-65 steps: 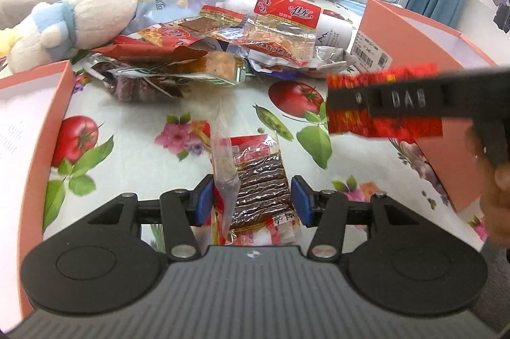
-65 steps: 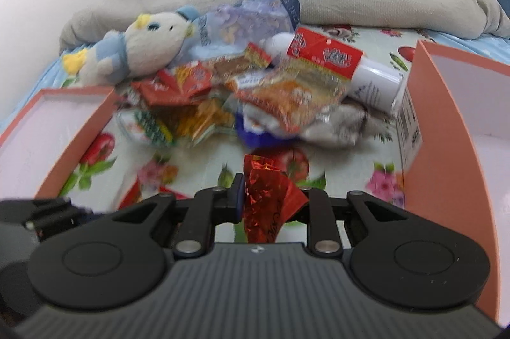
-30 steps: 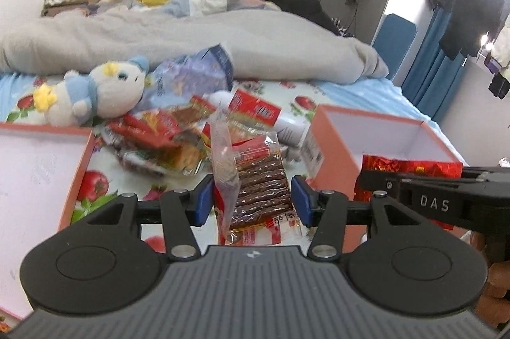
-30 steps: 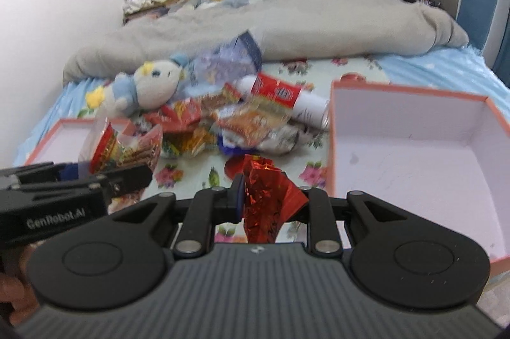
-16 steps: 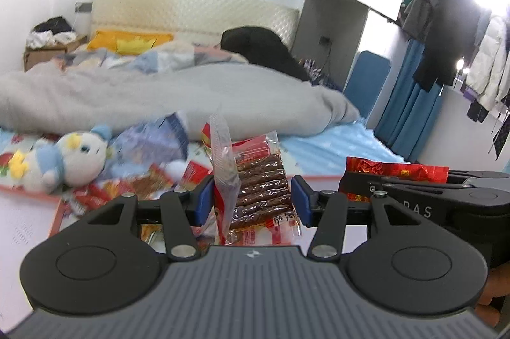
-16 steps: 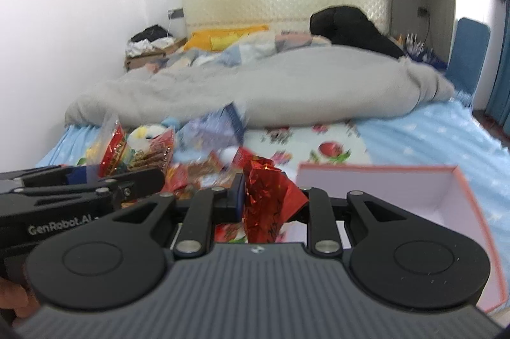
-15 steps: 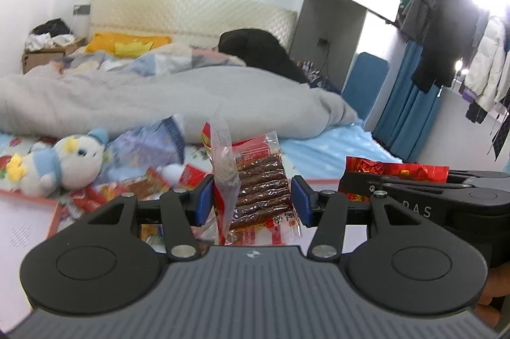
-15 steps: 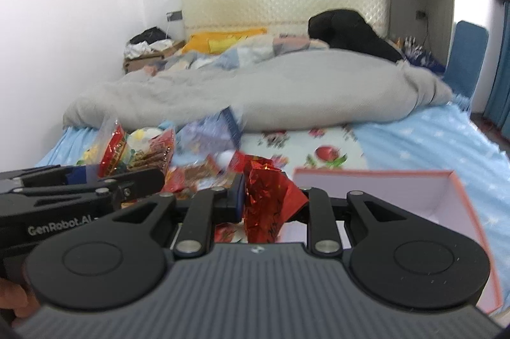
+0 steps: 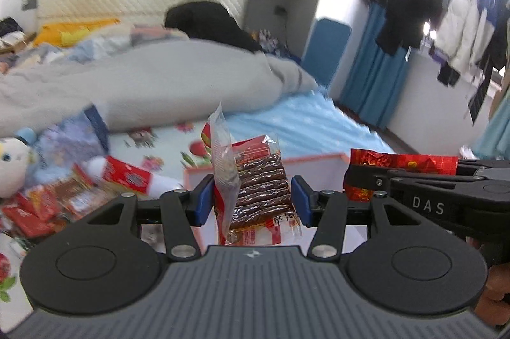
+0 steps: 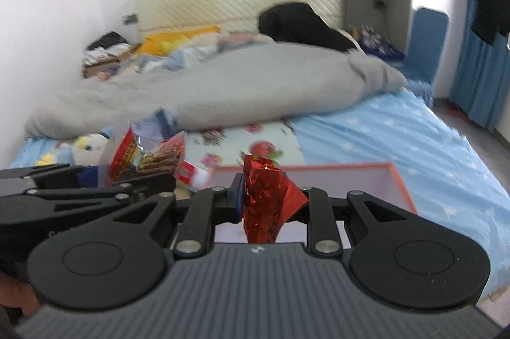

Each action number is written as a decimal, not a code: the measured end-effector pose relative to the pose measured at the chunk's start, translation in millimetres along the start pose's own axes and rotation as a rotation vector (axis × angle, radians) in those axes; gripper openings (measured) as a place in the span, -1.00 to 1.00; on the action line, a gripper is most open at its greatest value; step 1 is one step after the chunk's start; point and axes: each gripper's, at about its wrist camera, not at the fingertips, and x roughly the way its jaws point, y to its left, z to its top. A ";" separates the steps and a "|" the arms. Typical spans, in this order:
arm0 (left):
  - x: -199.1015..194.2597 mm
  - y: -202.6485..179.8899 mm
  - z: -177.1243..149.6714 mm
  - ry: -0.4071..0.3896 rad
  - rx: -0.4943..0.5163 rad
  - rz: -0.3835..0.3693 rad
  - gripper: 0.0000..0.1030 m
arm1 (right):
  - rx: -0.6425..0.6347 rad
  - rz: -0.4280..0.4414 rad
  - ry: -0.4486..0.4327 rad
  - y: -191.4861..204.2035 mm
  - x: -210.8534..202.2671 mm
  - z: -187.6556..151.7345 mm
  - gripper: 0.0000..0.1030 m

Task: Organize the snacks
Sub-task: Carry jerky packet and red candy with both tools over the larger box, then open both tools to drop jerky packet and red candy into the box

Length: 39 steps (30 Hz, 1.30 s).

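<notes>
Left wrist: left hand-held gripper (image 9: 251,200) clamps clear snack packet (image 9: 255,195).

White walls, bed (image 10: 223,90) w/ grey duvet, blue curtains (image 9: 373,84).

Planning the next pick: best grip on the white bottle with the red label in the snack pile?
Take the white bottle across its round body near the bare right end, coming from above. It lies on its side with packets crowding its left end, so the jaws should straddle its width.
</notes>
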 end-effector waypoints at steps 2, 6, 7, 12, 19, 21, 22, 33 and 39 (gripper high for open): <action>21.8 -6.9 -6.7 0.044 0.001 -0.015 0.11 | 0.013 -0.019 0.038 -12.8 11.4 -7.7 -0.53; 61.8 -20.1 -24.5 0.132 0.010 -0.031 0.11 | 0.035 -0.045 0.117 -34.3 33.2 -27.8 -0.53; 70.0 -21.5 -28.5 0.153 0.008 -0.036 0.11 | 0.043 -0.049 0.139 -39.8 39.8 -33.2 -0.53; 105.9 -25.8 -45.7 0.238 0.011 -0.034 0.11 | 0.087 -0.060 0.225 -60.0 63.7 -54.9 -0.53; 129.5 -23.0 -56.7 0.304 -0.004 -0.030 0.11 | 0.083 -0.042 0.309 -70.6 85.3 -75.6 -0.53; 132.4 -21.9 -58.1 0.314 -0.009 -0.036 0.11 | 0.091 -0.043 0.322 -73.1 88.7 -79.7 -0.53; 133.5 -21.6 -59.3 0.317 -0.009 -0.033 0.11 | 0.099 -0.040 0.325 -75.1 89.2 -79.9 -0.52; 124.8 -30.5 -54.1 0.317 0.012 -0.037 0.32 | 0.171 -0.056 0.290 -86.5 76.1 -68.6 -0.03; 95.5 -31.8 -38.4 0.246 0.018 -0.040 0.38 | 0.161 -0.094 0.228 -79.9 49.5 -53.8 -0.03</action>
